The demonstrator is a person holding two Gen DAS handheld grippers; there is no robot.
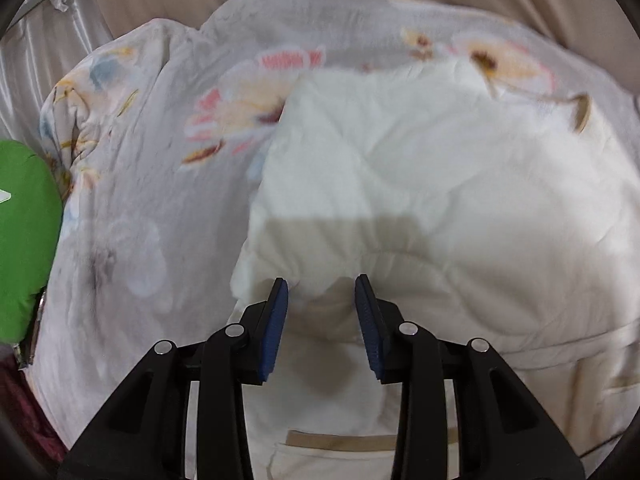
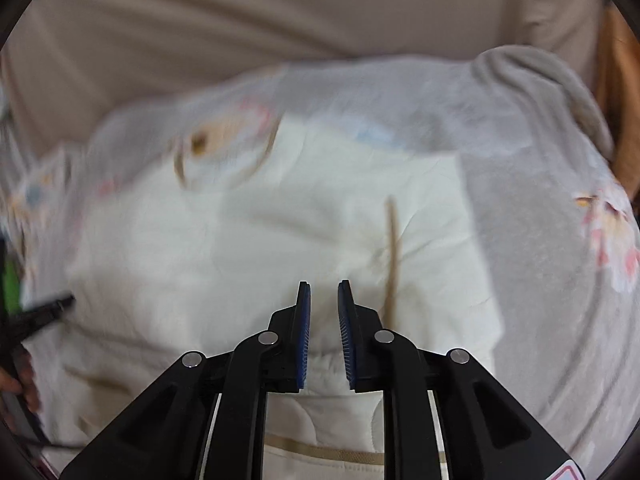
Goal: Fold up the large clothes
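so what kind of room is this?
Probably a bedroom or living room at home: a floral quilt spread over beige upholstery, with a cream garment laid on it and a green cushion beside.

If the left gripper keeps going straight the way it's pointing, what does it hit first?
Most likely the cream quilted garment: the left gripper points down at a bunched fold of it, which lies right ahead of the jaws. The floral blanket is off to the side. Depth is hard to judge.
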